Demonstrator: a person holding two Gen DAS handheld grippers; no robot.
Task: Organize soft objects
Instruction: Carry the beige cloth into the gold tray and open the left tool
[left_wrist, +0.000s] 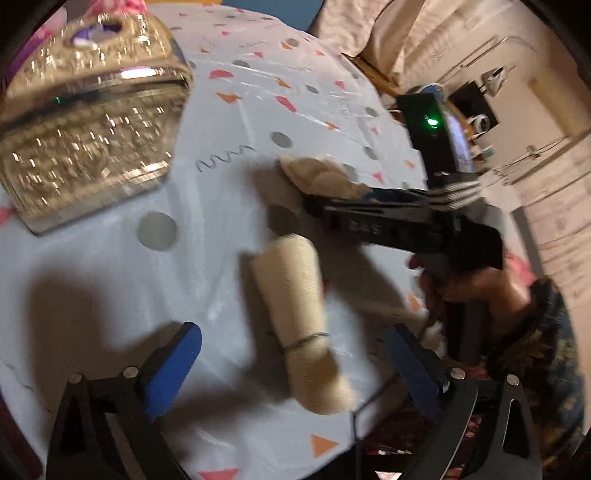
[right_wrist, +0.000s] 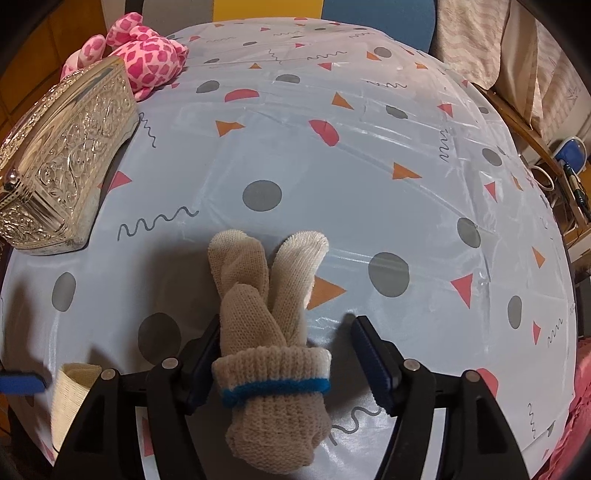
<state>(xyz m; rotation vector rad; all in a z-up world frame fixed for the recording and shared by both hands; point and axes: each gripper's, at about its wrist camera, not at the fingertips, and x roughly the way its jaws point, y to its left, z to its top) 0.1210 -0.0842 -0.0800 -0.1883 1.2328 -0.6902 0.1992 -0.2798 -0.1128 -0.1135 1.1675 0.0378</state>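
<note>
A rolled cream cloth (left_wrist: 295, 325), bound with a thin band, lies on the patterned tablecloth (left_wrist: 221, 110). It sits between the blue pads of my left gripper (left_wrist: 295, 365), which stands wide open and touches nothing. A bundled pair of cream knit gloves (right_wrist: 273, 354) with a blue stripe lies between the fingers of my right gripper (right_wrist: 290, 356). The left pad rests against the bundle, while the right pad stands clear of it, so the gripper is open. In the left wrist view the gloves (left_wrist: 317, 177) poke out past the right gripper's black body. The roll's end (right_wrist: 70, 391) shows at the lower left of the right wrist view.
An ornate silver box (right_wrist: 62, 177) stands at the table's left, also seen as the silver box (left_wrist: 92, 140). Behind it lies a pink spotted plush toy (right_wrist: 144, 55). A person's hand (left_wrist: 480, 291) holds the right gripper. The table edge curves off to the right, with furniture beyond.
</note>
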